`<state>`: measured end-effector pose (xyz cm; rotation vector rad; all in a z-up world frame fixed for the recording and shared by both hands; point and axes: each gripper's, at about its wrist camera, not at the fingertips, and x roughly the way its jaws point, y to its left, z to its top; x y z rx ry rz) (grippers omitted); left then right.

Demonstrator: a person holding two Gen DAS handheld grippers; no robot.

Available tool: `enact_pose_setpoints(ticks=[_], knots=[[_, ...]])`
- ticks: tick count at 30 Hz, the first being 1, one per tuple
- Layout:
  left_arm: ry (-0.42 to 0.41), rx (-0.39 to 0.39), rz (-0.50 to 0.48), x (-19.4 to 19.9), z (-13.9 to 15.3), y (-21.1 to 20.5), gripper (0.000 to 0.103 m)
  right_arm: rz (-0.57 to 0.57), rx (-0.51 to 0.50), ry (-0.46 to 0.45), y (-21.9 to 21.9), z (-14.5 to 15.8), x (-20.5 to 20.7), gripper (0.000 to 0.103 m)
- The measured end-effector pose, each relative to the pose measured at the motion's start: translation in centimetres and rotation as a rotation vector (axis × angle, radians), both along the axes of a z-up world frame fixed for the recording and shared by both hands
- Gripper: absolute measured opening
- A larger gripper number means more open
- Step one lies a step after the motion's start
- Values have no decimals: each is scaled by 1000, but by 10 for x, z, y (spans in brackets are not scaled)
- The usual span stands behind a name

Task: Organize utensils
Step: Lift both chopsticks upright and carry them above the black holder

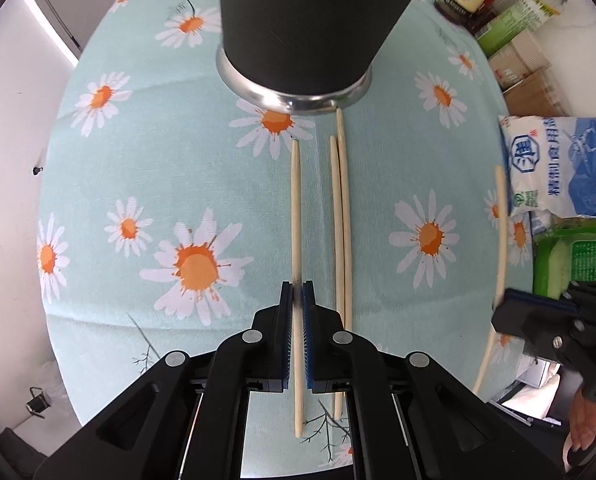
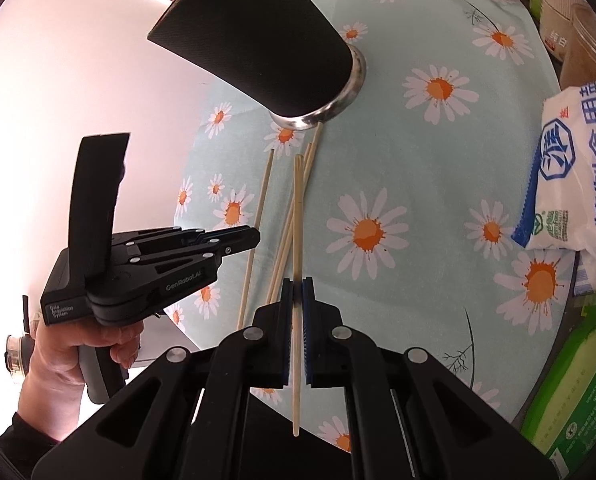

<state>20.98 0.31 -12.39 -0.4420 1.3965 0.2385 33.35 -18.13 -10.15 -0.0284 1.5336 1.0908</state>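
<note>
Daisy-print tablecloth (image 1: 146, 152) covers the tabletop; black utensil cup (image 1: 298, 20) with a steel base stands near the far edge. Left gripper (image 1: 297, 292) is clamped on one wooden chopstick (image 1: 296, 208), which points toward the cup. Two more chopsticks (image 1: 341, 216) lie side by side just beside it, the longer one's tip at the cup base. Right gripper (image 2: 296, 290) is clamped on another chopstick (image 2: 298, 200), held above the cloth. Salt bag (image 1: 557, 168) and green packet (image 1: 573, 260) sit at the right edge.
</note>
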Motion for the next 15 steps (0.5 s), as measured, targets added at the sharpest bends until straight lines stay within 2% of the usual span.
enact_pose_setpoints(ticks=[5,15], knots=[[-86,-21,-25,-20,13,3,4,-23,4,-37,13,5,-5,6],[-275,-76,-49,-53,61,42,4,-102,26,-145,44,22,-21,6]])
